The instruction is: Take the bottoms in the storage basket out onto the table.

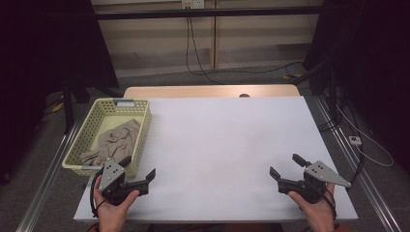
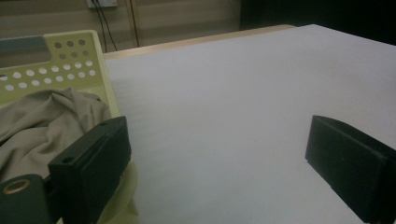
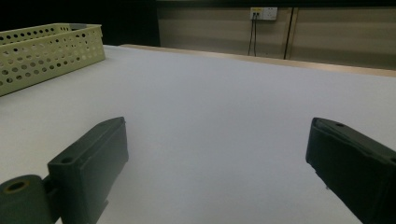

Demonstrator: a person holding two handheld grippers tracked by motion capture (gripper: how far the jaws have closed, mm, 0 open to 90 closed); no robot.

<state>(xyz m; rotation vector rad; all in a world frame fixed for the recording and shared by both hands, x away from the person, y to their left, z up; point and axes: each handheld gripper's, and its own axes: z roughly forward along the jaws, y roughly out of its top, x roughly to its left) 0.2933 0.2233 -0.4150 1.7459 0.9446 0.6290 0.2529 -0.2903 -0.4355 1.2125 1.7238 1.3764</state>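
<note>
Beige cloth (image 1: 112, 141) in yellow-green basket (image 1: 140, 126), far left of table (image 1: 222, 145).
My left gripper (image 1: 140, 169) (jaws wide, empty) sits just beside it; my right gripper (image 1: 285, 166) likewise wide.

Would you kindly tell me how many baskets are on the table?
1. The yellow-green perforated basket sits at the table's left edge, holding a beige cloth, just ahead of the left gripper.

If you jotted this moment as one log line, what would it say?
left gripper: open, empty, beside basket | right gripper: open, empty, over table | beige cloth: crumpled in basket
</note>
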